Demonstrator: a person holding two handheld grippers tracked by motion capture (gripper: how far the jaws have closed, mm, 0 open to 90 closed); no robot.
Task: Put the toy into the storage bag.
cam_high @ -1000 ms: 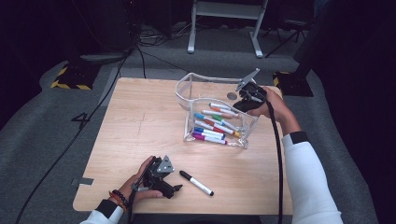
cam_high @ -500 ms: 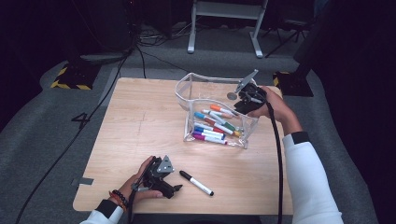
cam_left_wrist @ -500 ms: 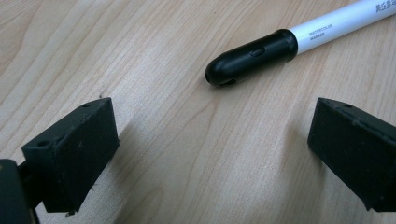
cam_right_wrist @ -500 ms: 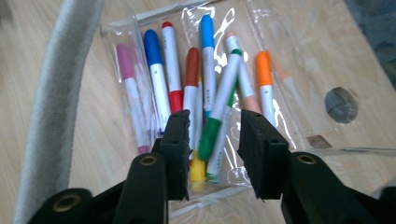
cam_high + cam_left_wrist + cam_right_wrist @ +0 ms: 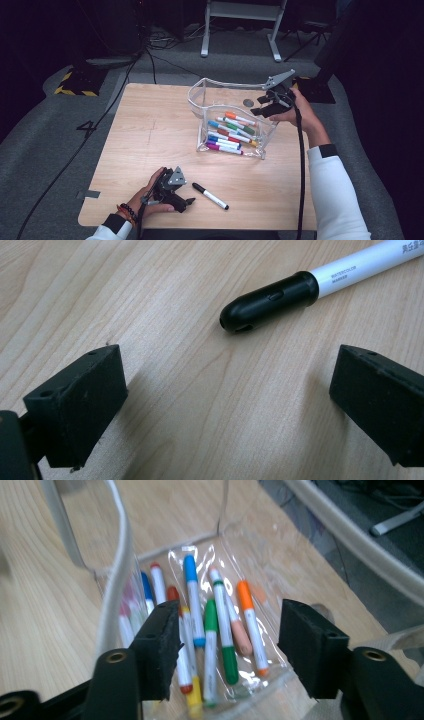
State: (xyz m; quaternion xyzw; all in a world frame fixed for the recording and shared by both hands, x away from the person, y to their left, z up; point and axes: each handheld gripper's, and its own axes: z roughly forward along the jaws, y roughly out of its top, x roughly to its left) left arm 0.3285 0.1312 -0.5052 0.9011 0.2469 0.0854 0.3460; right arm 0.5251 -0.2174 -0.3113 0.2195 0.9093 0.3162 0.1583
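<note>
1. A wooden table (image 5: 150,135) holds a clear plastic pouch (image 5: 227,125) standing open near the far right, with many coloured markers (image 5: 210,625) lying flat in its bottom.
2. One loose marker (image 5: 210,195), white barrel with a black cap, lies on the bare wood near the front edge, just beside the left gripper (image 5: 187,202).
3. The left gripper rests low on the table, its jaws spread wide and empty. In the left gripper view the marker's black cap (image 5: 270,300) lies just ahead of the jaws, not yet between them.
4. The right gripper (image 5: 263,107) hovers at the pouch's far right rim, jaws apart and holding nothing; its view looks down into the pouch.
5. The marker looks light, rigid and smooth. Being round, it would likely roll or skid on the wood if nudged from one side.
6. The best hold is probably across the white barrel near its middle, jaws square to its length, so it stays level.
7. The pouch looks thin and floppy; its walls would likely buckle if pushed.
</note>
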